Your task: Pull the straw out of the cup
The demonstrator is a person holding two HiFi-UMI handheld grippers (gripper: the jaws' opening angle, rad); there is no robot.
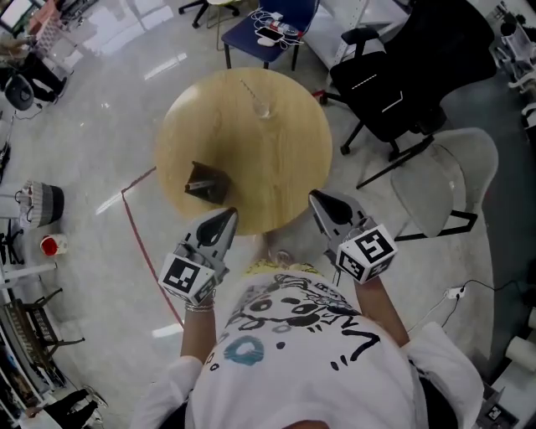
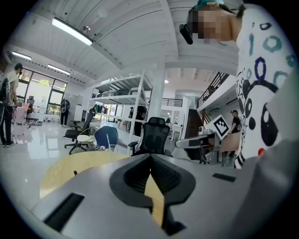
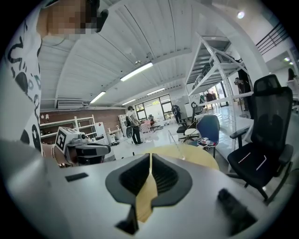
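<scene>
A clear cup (image 1: 265, 108) with a thin straw (image 1: 249, 89) leaning out of it stands at the far side of the round wooden table (image 1: 276, 167). The cup (image 2: 112, 148) and the straw (image 3: 176, 140) look small and distant in both gripper views. My left gripper (image 1: 228, 214) hovers at the table's near edge, left of centre, jaws shut with nothing between them. At the near right edge my right gripper (image 1: 315, 198) is held the same way, shut and holding nothing. Both are far from the cup. Each gripper shows in the other's view: the right gripper (image 2: 196, 141) and the left gripper (image 3: 86, 150).
A dark wedge-shaped object (image 1: 205, 183) lies on the table just ahead of my left gripper. A black office chair (image 1: 394, 84) and a clear chair (image 1: 444, 184) stand to the right. A blue chair (image 1: 272, 25) with cables is beyond the table. Red tape (image 1: 142, 243) marks the floor.
</scene>
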